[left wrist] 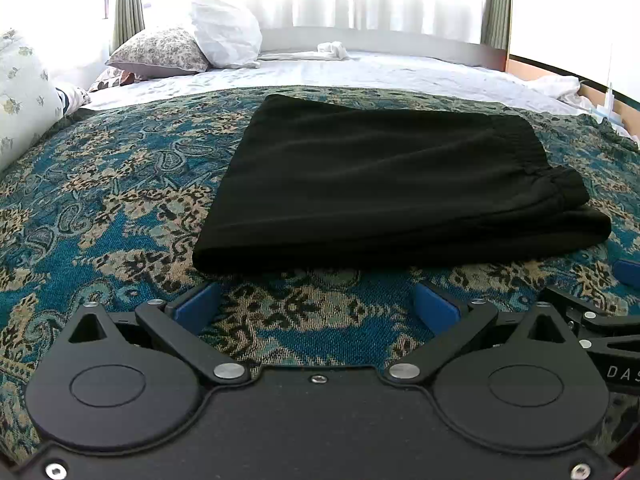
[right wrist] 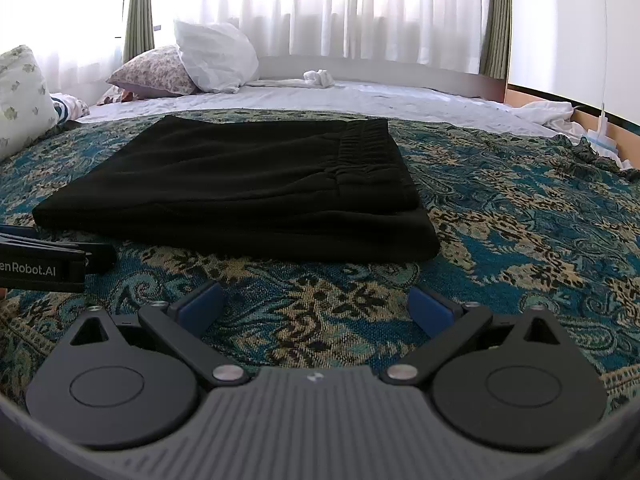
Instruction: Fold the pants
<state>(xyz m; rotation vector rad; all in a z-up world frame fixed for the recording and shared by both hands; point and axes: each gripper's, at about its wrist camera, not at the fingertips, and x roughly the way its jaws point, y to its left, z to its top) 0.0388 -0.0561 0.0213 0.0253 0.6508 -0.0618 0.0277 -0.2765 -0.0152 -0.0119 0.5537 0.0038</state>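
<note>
Left hand-held gripper point(left wrist: 316, 304): my blue fingers point(left wrist: 198, 304) are spread wide with nothing between them; only patterned cloth shows in the gap. They hover just short of the pants' near edge, not touching it.
Right hand-held gripper point(right wrist: 316, 306): my fingers point(right wrist: 430, 308) are also spread wide and hold nothing. They sit near the folded edge, apart from it.
Side by side: from the right wrist view, the left hand-held gripper's black body comes in at the left edge, close to the pants' near left corner. From the left wrist view, part of my right one shows at the far right edge.
Bedspread point(left wrist: 100, 208): teal, tan and black paisley, lying under both my tools and under the pants.
Pants point(left wrist: 380, 184): black, folded into a flat, roughly rectangular stack on the bedspread, just beyond my fingertips. The gathered waistband point(right wrist: 366, 140) lies toward the right side, on top.
White sheet point(left wrist: 360, 74): covers the bed beyond the bedspread.
Pillows point(left wrist: 224, 34): a white one leaning on a floral one, far left.
Curtains point(right wrist: 360, 8): sheer white, bright window behind.
</note>
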